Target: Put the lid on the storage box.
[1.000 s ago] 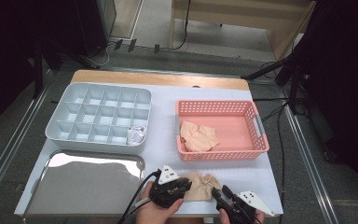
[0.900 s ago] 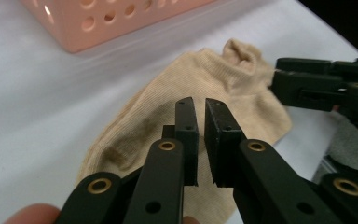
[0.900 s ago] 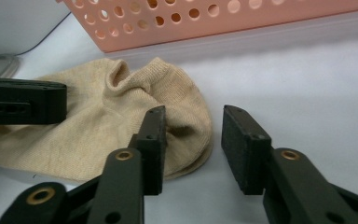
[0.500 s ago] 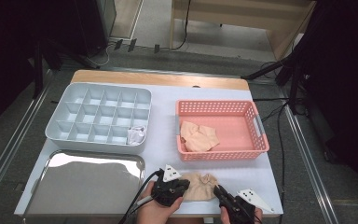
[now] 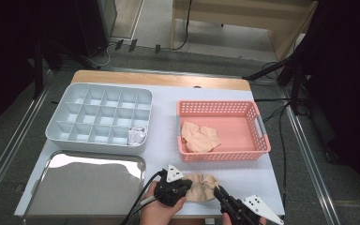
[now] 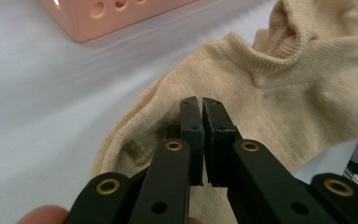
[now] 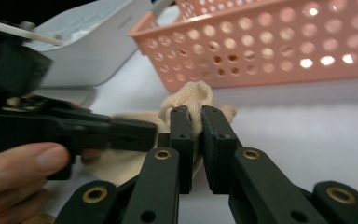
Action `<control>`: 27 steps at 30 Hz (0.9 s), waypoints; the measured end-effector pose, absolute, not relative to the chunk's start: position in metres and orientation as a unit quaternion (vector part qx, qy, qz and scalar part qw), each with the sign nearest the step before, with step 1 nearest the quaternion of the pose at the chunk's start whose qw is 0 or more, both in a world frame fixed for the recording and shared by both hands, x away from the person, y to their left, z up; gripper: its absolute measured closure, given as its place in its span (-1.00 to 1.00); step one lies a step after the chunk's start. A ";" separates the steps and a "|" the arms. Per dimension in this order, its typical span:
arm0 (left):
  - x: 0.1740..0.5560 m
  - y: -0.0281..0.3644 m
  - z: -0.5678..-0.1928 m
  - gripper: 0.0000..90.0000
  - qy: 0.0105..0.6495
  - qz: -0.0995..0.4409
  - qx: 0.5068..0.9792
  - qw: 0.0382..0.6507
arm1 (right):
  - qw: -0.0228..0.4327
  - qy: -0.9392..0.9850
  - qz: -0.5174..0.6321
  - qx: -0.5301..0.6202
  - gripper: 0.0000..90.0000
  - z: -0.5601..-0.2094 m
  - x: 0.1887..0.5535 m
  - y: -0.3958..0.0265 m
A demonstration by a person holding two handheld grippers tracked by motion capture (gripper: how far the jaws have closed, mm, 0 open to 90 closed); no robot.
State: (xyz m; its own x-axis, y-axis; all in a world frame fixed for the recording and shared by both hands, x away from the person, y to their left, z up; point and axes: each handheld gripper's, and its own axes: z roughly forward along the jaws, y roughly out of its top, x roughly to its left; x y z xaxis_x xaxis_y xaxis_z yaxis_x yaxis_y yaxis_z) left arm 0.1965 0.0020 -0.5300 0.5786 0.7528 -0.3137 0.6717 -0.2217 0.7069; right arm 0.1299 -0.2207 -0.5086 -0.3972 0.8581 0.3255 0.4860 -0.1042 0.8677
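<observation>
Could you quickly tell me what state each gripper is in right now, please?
Left gripper: shut on the beige sock.
Right gripper: jaws have just been closing, now shut on the same sock.

Bare white table [image 5: 164, 136] strip between grey divided box [image 5: 98, 117] and pink basket [image 5: 222, 129], passable. Open strip in front of basket, partly taken by beige sock [image 5: 201, 186] with left gripper [image 5: 187, 186] and right gripper [image 5: 217, 192] both clamped on it. Steel tray [image 5: 84, 185] blocking front left.
</observation>
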 end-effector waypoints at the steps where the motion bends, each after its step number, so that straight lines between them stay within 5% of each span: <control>1: 0.197 0.002 -0.530 0.97 0.456 0.045 0.779 0.427 | 0.177 0.647 0.534 0.515 0.87 -0.506 0.128 -0.217; 20: 0.189 0.081 -0.503 0.88 0.483 0.031 0.725 0.490 | 0.218 0.725 0.480 0.442 0.83 -0.511 0.129 -0.139; 27: 0.188 0.084 -0.503 0.86 0.484 0.024 0.718 0.499 | 0.157 0.739 0.511 0.410 0.41 -0.517 0.130 -0.130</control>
